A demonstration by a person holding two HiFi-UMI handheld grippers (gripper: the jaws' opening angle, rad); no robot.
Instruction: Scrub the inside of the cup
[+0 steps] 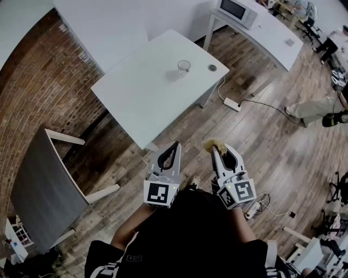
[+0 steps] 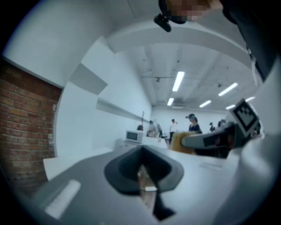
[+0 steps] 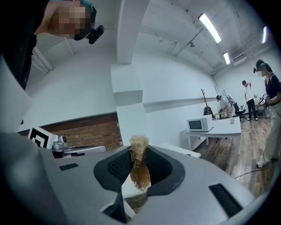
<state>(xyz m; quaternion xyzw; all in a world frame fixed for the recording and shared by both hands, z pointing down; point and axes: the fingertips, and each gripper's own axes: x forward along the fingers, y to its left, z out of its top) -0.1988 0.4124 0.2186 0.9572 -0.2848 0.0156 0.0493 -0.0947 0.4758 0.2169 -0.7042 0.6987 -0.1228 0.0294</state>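
**Both tools level, short of the table**

Head view: the left tool (image 1: 175, 145) and right tool (image 1: 215, 150) point level over the wooden plank floor (image 1: 272, 157). The clear glass cup (image 1: 184, 66) stands well apart from them on the white table (image 1: 136, 98).
Left gripper view: jaws together, nothing between them.
Right gripper view: jaws clamp a straw-coloured fibrous scrubber (image 3: 139, 174).

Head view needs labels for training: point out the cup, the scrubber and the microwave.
glass cup (image 1: 184, 66), head view, its clear side wall.
fibre scrubber (image 1: 212, 144), head view, the tuft at the right jaws' tip.
microwave (image 1: 234, 9), head view, its dark door.
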